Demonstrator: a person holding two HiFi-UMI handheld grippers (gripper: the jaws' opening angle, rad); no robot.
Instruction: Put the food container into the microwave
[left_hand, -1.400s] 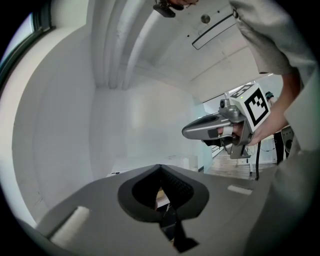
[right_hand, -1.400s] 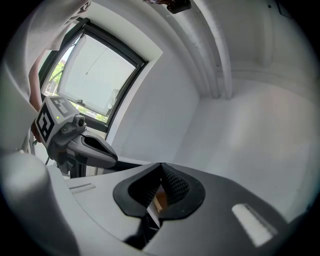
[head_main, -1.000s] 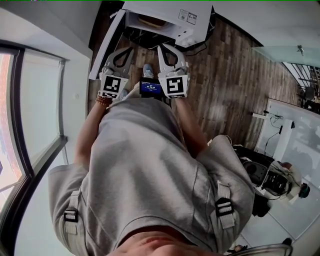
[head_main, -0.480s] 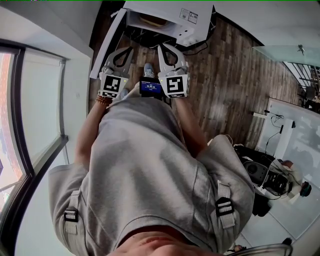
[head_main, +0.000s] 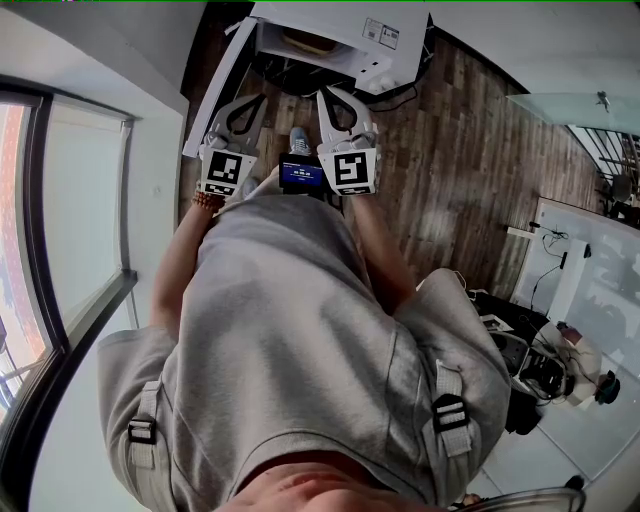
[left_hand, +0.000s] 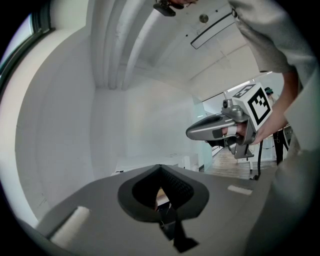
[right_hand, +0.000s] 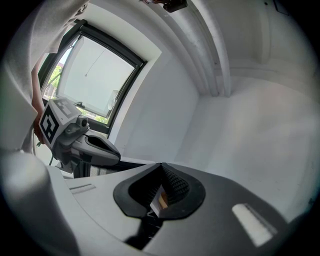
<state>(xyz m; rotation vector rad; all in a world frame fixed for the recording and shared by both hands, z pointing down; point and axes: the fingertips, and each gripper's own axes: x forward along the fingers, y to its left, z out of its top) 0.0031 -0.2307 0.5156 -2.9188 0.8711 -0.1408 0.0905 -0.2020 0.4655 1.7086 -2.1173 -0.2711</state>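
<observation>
Two grippers are being held side by side in front of a person in a grey shirt (head_main: 290, 330), both pointing ahead toward the microwave (head_main: 350, 35). The left gripper (head_main: 250, 103) is sitting with its jaws together, tips meeting, and nothing is lying between them. Its own view is showing only a small gap behind the closed tips, with a sliver of the microwave peeking through. The right gripper (head_main: 330, 97) is doing the same, jaws pressed together and holding nothing. Each gripper is showing up in the other's view, level with it, near it but not touching.

The microwave is standing with its door (head_main: 213, 90) swung open to the person's left. The container (head_main: 303, 42) is lying inside the cavity, well apart from both grippers. It is showing as a tan shape, too small for detail.

A phone (head_main: 300, 175) with a lit blue screen is glowing between the two marker cubes, close to the person's chest. One shoe (head_main: 298, 140) is showing on the wood floor (head_main: 450, 170) between the grippers. A window (head_main: 70, 230) is running along the person's left side, and white walls and ceiling are filling both gripper views.
</observation>
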